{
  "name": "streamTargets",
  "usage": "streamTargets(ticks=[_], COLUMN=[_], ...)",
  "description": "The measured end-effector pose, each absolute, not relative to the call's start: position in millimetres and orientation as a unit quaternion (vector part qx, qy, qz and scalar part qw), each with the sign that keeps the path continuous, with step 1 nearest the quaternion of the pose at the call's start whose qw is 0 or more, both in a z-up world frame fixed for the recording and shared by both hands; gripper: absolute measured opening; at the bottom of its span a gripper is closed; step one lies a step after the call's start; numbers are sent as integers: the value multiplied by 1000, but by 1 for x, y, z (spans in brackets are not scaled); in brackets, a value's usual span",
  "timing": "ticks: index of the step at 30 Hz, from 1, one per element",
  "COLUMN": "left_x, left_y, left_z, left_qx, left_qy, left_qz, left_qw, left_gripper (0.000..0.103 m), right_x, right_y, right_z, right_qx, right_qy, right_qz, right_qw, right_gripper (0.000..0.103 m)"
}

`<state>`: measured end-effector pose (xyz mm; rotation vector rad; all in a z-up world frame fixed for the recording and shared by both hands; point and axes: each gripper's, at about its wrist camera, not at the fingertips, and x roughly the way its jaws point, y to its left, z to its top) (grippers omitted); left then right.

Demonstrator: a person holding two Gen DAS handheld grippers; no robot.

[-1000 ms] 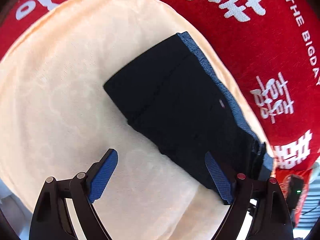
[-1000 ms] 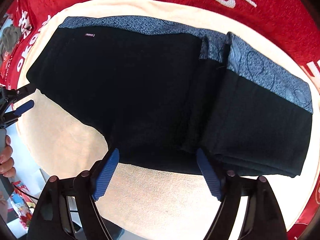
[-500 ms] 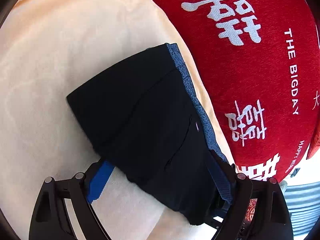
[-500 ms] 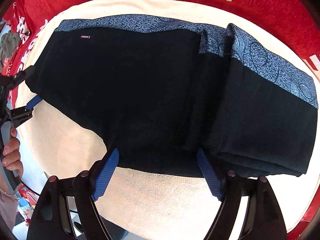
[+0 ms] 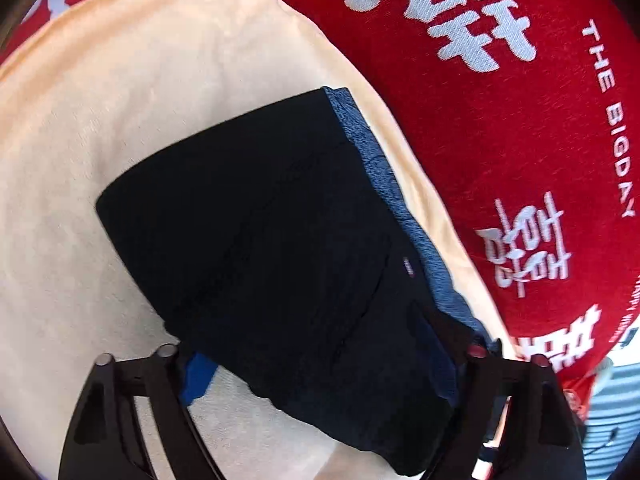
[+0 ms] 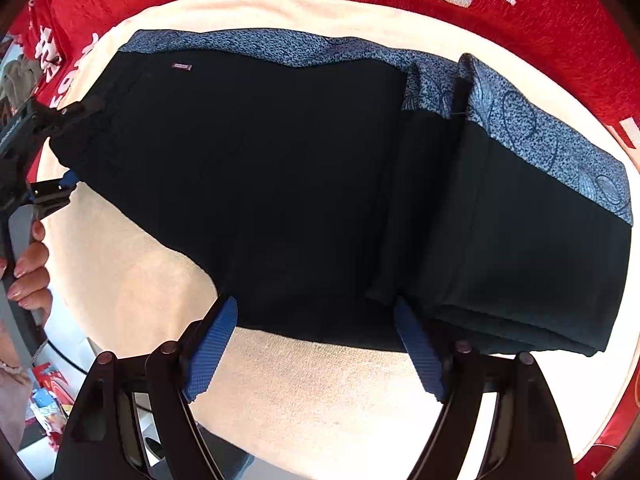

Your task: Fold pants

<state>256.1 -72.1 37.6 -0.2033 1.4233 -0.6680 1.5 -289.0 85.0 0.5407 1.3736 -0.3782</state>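
Observation:
The black pants (image 6: 304, 184) with a blue patterned waistband (image 6: 280, 46) lie partly folded on a cream cloth (image 6: 320, 392); the right part is doubled over into a thick fold (image 6: 520, 248). My left gripper (image 5: 320, 360) is open, its jaws on either side of the pants' left end (image 5: 280, 260), the cloth lying over the fingers. It also shows at the left edge of the right wrist view (image 6: 48, 152). My right gripper (image 6: 316, 348) is open and empty at the pants' near edge, its blue fingertips (image 6: 212, 344) just touching the hem.
The cream cloth (image 5: 120, 100) lies on a red cover with white lettering (image 5: 500, 80). A hand (image 6: 28, 272) holds the left gripper's handle. Small packets lie on the floor at the lower left (image 6: 48, 400).
My left gripper moved forward until the pants' left end lay between its open fingers. The right gripper stayed at the near edge, edging slightly closer.

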Motion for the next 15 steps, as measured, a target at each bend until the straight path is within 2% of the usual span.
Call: streamTargets(ticks=[1,2,3,6,10,15], left_x=[256,254,254,245,217,197], left_y=[-74,-76,-77,-89,-109,-121], left_z=[37,38,39,47,58,56], left_qx=[-76,-55,-40,19,139,218], left_qy=[637,634,631,605,534,482], left_qz=[-293,-284,-281,-291,-306,-316], left_qw=[709,717,722,741,776,787], left_gripper=[63,47,40,36,36,36], right_x=[3,7,12,38,98,195], right_y=[-289,-291,-293,-307,-324,-308], right_z=[93,108,120,152,170,161], right_qx=[247,249,251,266,308,290], right_qy=[618,608,599,579,576,642], right_qz=[-167,-163,-159,-135,-78,-12], right_qw=[728,736,744,759,753,710], right_gripper=[84,84,84,84,84,86])
